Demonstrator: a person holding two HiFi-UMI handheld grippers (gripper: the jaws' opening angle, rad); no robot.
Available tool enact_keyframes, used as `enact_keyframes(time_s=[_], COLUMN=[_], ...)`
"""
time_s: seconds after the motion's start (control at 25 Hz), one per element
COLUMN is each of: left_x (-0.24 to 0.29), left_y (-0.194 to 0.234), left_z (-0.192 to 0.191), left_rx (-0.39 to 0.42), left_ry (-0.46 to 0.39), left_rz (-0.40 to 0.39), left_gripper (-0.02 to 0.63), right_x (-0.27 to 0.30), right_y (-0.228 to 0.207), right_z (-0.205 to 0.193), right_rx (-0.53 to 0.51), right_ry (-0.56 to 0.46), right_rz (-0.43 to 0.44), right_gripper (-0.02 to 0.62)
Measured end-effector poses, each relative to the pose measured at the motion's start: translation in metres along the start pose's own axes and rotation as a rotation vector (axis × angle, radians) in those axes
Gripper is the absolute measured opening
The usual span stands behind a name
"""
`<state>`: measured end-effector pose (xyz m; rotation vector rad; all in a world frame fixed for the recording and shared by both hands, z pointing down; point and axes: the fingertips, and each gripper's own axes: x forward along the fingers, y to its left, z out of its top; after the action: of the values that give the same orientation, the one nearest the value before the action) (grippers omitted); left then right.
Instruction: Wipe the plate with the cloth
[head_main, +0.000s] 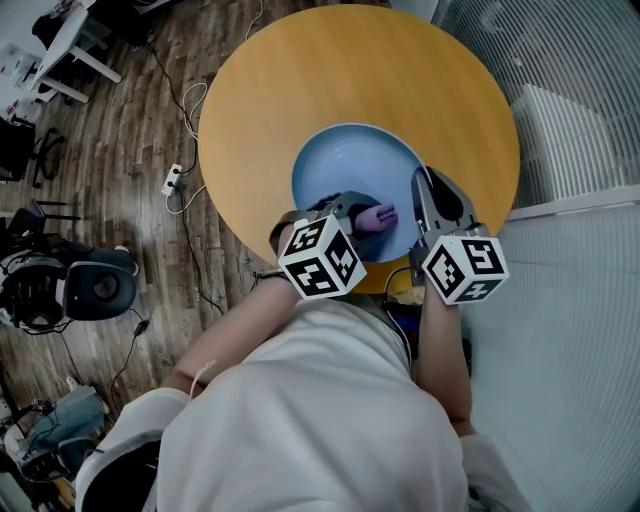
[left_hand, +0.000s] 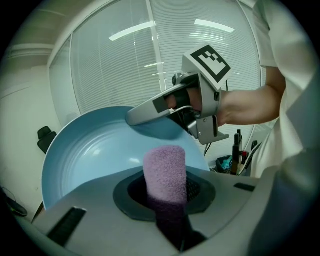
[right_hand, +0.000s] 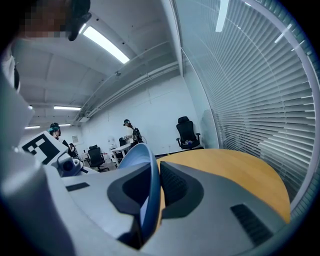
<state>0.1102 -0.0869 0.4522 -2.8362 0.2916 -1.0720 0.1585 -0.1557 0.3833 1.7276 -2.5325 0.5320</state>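
A white power strip (head_main: 172, 178) lies on the wood floor left of the round wooden table (head_main: 300, 70). Over the table's near edge, the left gripper (head_main: 365, 215) is clenched on a rolled purple cloth (left_hand: 165, 172), whose free end points at the inner face of the light blue plate (head_main: 345, 165); whether it touches cannot be told. The plate is tilted up on edge. At its right rim, the right gripper (right_hand: 155, 185) grasps it, one jaw on each face.
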Motion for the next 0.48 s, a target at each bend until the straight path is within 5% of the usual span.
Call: enact_keyframes(time_s=[0.48], left_x=[0.006], left_y=[-0.031], left_z=[0.010], left_rx=[0.067], left_ry=[-0.032], left_rz=[-0.068], left_gripper=[0.081], right_x=[0.005], right_y=[0.018], right_z=[-0.010], right_rx=[-0.029], right_ry=[0.026], right_rz=[0.027], right_gripper=[0.040])
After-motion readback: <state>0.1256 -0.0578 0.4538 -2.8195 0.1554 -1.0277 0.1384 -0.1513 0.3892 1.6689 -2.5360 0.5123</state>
